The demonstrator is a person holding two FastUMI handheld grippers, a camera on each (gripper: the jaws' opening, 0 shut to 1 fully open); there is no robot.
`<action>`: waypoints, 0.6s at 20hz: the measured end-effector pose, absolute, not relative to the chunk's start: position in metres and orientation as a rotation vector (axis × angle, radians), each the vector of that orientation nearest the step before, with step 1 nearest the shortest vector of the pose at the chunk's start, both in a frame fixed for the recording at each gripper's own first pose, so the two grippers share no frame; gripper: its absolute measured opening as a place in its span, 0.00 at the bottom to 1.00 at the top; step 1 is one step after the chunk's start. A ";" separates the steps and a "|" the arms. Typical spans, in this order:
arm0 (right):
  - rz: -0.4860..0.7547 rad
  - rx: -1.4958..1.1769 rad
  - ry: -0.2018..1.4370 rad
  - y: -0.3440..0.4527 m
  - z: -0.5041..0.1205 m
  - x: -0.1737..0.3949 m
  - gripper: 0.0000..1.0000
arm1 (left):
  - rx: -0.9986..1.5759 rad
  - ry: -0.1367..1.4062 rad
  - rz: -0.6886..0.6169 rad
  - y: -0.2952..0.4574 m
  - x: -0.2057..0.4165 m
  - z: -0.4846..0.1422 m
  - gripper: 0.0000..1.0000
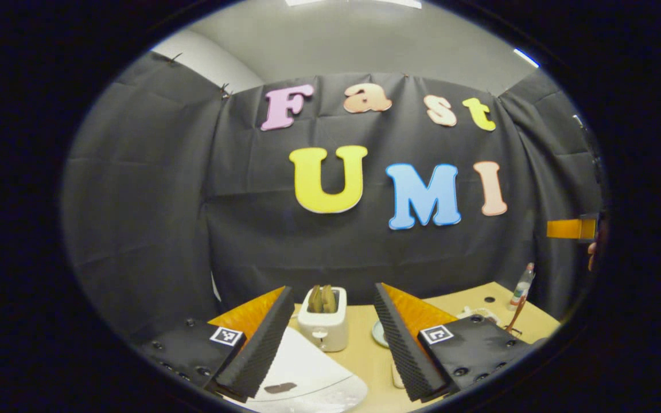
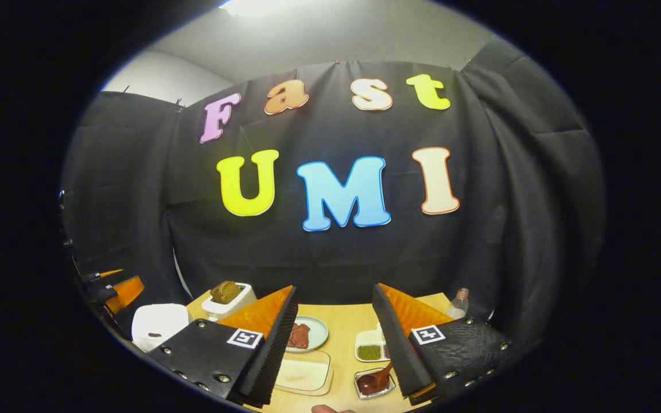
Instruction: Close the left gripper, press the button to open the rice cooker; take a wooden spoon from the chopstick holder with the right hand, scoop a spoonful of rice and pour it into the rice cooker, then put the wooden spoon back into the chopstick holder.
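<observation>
White rice cooker (image 2: pixel 161 324) sits shut at eight o'clock; wooden spoon (image 2: pixel 381 378) leans in a small dish at six.

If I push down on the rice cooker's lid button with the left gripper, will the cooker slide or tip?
Probably neither. The rice cooker looks squat and broad, so tipping seems unlikely. Its white shell looks smooth and glossy, so a closed left gripper might skid off; the gripper is open now. On the smooth wooden table it could slide if pushed sideways.

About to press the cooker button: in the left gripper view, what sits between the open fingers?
The white rice cooker lid lies low between the left gripper fingers, the white toaster holding bread behind it, bare wooden table alongside.
</observation>
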State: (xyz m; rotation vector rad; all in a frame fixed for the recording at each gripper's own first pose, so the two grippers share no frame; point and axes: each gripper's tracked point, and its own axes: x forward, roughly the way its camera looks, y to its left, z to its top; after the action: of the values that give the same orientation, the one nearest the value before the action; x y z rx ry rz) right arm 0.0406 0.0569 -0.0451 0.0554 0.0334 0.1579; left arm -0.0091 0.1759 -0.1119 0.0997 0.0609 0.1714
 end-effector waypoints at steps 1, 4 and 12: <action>0.142 0.058 0.018 0.056 -0.034 0.036 0.80 | 0.080 0.039 0.161 0.166 -0.005 -0.092 0.96; 0.106 0.063 -0.007 0.052 -0.011 0.023 0.80 | -0.001 -0.007 0.123 0.136 0.002 -0.046 0.95; 0.127 0.067 -0.030 0.031 0.027 0.019 0.80 | 0.025 -0.041 0.095 0.061 0.008 -0.011 0.96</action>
State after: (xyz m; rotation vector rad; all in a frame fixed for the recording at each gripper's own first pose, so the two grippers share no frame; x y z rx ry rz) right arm 0.0190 0.0309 0.0268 0.0669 -0.0300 0.1265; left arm 0.0078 0.0615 -0.0113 0.0255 -0.0409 0.0946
